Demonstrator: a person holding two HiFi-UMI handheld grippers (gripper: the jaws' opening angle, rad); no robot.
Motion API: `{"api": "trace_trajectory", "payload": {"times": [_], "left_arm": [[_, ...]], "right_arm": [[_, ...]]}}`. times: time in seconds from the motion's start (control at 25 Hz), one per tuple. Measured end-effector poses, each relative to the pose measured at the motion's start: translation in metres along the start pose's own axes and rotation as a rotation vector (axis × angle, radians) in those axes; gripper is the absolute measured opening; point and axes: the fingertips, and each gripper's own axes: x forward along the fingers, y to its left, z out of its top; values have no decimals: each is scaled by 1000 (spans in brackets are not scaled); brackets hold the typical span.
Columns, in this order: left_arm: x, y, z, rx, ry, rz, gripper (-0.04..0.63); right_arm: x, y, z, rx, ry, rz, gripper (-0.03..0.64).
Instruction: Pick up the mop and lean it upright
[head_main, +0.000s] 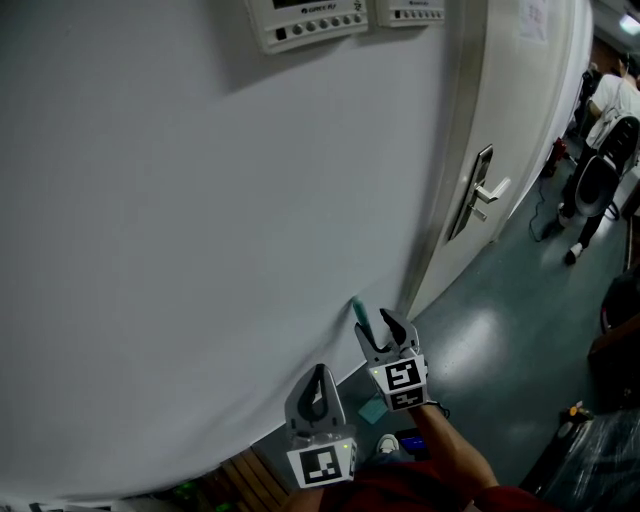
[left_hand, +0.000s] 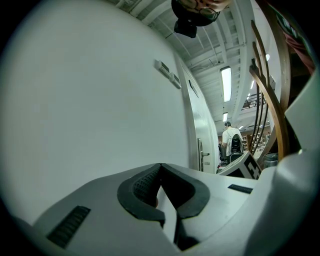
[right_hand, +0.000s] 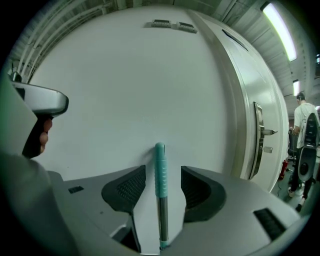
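Observation:
The mop's handle (right_hand: 160, 165), a metal pole with a teal ribbed grip, stands upright with its top against the white wall (head_main: 200, 230). In the head view only the teal tip (head_main: 358, 312) shows; the rest is hidden behind my right gripper. My right gripper (right_hand: 163, 176) is open, with the handle between its jaws and a gap on each side, so neither pad touches it. It sits close to the wall by the door frame (head_main: 377, 330). My left gripper (head_main: 320, 375) hangs lower left, shut and empty (left_hand: 160, 167).
A white door with a metal lever handle (head_main: 480, 195) is just right of the mop. Control panels (head_main: 305, 20) hang high on the wall. A person (head_main: 605, 105) and a chair stand far right. Wooden slats (head_main: 250, 480) lie near my feet.

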Motion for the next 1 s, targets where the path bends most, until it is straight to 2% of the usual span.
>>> {"api": "trace_trajectory", "payload": {"times": [0.28,0.68,1.0], "left_arm": [[3,-1,-4,-5,11,-5,14],[1,0,-10,-10,32,-5,14],[4,-6,-11,0,29,-25,14]], "right_arm": [[-37,-6,7,-17,-44,-6,215],[-101,-6,-9,16,-13,-13,215],[-107,-1,-9,-30,-46,-4,215]]}}
